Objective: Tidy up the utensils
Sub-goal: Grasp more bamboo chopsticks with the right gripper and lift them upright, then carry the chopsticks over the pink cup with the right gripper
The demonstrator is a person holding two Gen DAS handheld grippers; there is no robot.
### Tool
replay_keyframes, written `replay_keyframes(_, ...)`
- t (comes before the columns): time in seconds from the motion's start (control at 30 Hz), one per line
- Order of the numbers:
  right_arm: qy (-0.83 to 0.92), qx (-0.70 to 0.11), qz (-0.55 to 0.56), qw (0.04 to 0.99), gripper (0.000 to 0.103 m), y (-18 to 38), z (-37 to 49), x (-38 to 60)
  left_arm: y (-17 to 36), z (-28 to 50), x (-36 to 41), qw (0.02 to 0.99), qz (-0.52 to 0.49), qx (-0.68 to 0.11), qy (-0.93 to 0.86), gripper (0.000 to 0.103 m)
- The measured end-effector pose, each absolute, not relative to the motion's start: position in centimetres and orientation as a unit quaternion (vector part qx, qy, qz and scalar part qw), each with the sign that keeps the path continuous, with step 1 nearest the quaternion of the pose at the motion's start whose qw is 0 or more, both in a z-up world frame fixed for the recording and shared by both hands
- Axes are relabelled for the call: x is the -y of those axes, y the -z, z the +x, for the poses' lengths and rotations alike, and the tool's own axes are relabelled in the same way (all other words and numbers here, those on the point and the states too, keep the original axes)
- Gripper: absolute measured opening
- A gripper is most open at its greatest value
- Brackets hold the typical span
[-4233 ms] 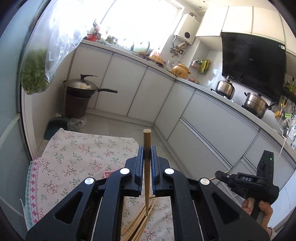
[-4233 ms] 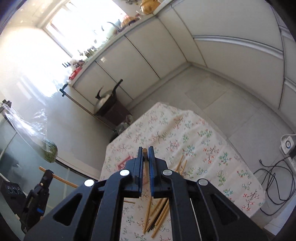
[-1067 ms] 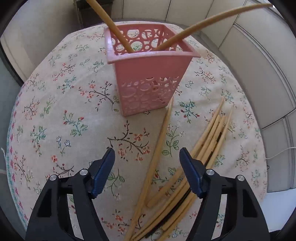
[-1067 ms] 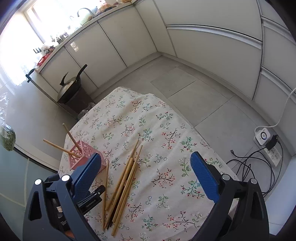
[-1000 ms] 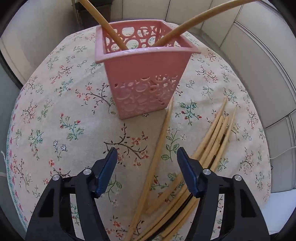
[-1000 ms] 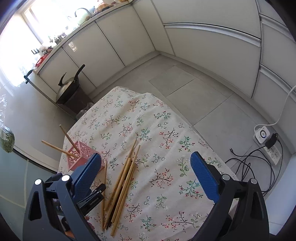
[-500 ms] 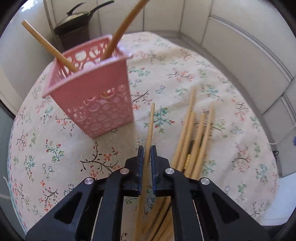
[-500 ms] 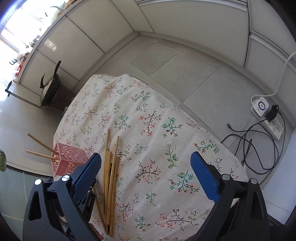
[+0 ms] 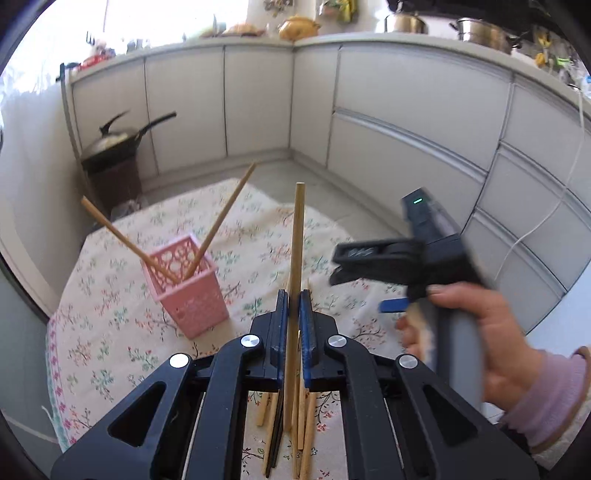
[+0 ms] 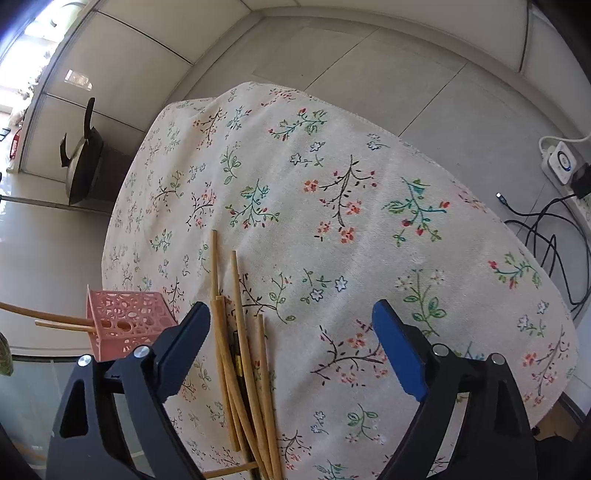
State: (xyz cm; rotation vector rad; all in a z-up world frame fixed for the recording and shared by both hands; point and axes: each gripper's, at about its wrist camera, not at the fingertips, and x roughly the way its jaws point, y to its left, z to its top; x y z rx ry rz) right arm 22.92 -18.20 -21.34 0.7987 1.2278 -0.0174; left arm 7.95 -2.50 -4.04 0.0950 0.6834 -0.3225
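I am in a home kitchen: pale cabinet doors [image 9: 258,99] run around the corner under a counter [image 9: 229,41] crowded with a golden kettle [image 9: 298,27], steel pots [image 9: 476,31] and small clutter by a bright window. A lidded wok [image 9: 122,138] sits on a dark stand on the tiled floor [image 10: 424,85], where a power strip [image 10: 563,162] trails black cables. My tabletop wears a floral cloth [image 10: 332,206], with a pink basket [image 9: 184,284] holding wooden chopsticks [image 9: 221,221].

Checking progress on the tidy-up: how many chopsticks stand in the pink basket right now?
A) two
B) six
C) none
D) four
A: two chopsticks lean out of the pink basket, while the left tongs are shut on a third chopstick not yet placed.
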Motion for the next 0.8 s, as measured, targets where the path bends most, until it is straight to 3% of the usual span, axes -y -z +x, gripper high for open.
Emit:
replay_keyframes(0.13,-0.002,-0.574,0.362,0.734,0.062,22.2,24.1,17.0,2.3,6.7,2.5,0.933,0.048,-0.310,0.175,0.006)
replay_keyframes(0.4,-0.006,-0.570,0.348,0.744,0.053,22.3,25.2,15.6,0.4,5.6,2.3,0.941,0.046,-0.278,0.187,0.006)
replay_keyframes(0.67,-0.003,-0.564,0.341,0.752,0.051,22.5,26.9,14.6,-0.6,5.1,1.8,0.947,0.040,-0.258,0.187,0.006)
replay_keyframes(0.8,0.027,-0.559,0.263,0.786,0.016,22.2,27.1,13.2,-0.5,5.3,1.3,0.948,0.035,-0.260,0.181,0.006)
